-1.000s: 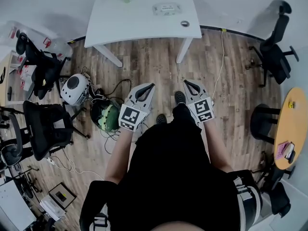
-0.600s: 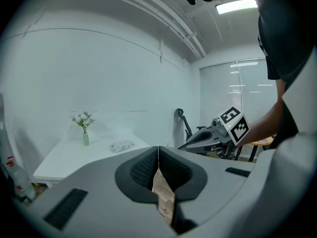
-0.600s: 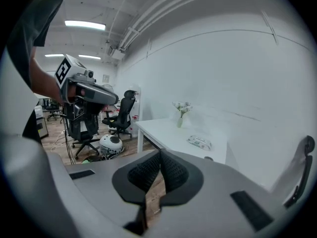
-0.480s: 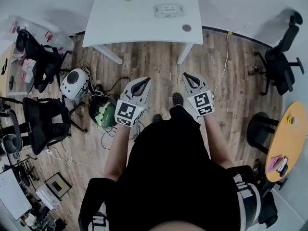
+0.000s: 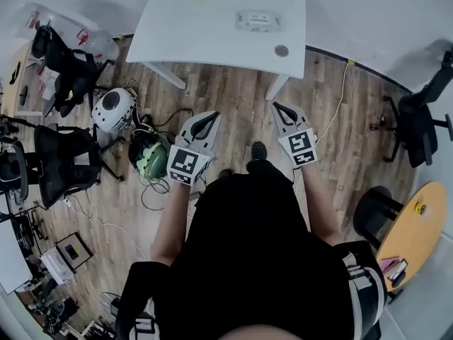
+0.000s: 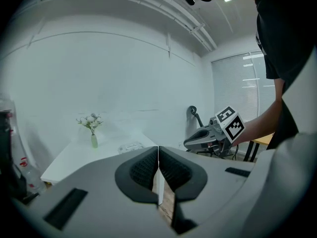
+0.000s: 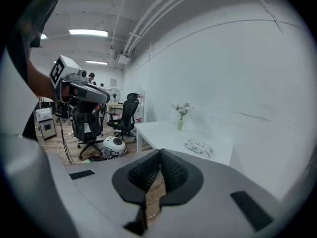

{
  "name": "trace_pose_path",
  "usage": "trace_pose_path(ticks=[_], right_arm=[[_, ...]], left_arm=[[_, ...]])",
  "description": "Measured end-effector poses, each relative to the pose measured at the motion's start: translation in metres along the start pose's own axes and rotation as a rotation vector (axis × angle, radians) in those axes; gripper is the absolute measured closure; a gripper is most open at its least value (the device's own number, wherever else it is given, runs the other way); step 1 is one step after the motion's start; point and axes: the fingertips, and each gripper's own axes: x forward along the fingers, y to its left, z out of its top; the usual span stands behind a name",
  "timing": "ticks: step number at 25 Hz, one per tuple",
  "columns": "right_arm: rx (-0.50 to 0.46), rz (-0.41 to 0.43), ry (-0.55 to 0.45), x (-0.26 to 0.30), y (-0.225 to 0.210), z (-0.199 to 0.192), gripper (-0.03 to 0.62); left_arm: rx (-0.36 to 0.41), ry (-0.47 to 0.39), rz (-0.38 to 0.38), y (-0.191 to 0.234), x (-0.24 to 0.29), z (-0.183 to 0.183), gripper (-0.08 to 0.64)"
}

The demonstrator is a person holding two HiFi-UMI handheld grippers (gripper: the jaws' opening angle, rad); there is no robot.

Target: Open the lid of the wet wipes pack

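both tongs are pinched closed and empty: left gripper (image 5: 214,116), right gripper (image 5: 275,106), held over the floor (image 5: 233,94). wet wipes pack (image 5: 259,20) lies on the white table (image 5: 198,30), well ahead. approach step i reckon; next, reach the pack and spread the jaws.

Person: black short-sleeved top (image 5: 255,261), dark shoe (image 5: 258,149). Left gripper (image 5: 210,117) and right gripper (image 5: 277,108) — pale grey moulded shells, black ribbed pads (image 6: 143,168), each with white cube (image 5: 185,166) bearing black square markers.
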Motion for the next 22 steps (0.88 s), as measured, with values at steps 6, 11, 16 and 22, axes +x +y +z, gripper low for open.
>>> trace_pose_path(ticks=[6,11,16,22], right_arm=[[-0.014,0.059,-0.011,0.014,-0.029,-0.002,0.575],[-0.040,0.095,-0.016,0.019,-0.051,-0.002,0.575],[-0.042,0.094,-0.019,0.022,-0.083,-0.007,0.576],[-0.028,0.080,-0.001,0.023,-0.107,-0.017,0.575]], left_arm=[[-0.009,-0.005,0.059,0.000,0.029,0.008,0.537],[-0.019,0.002,0.082,-0.005,0.053,0.015,0.537],[-0.022,0.003,0.087,-0.008,0.082,0.020,0.537],[-0.019,0.000,0.074,-0.014,0.102,0.033,0.537]])
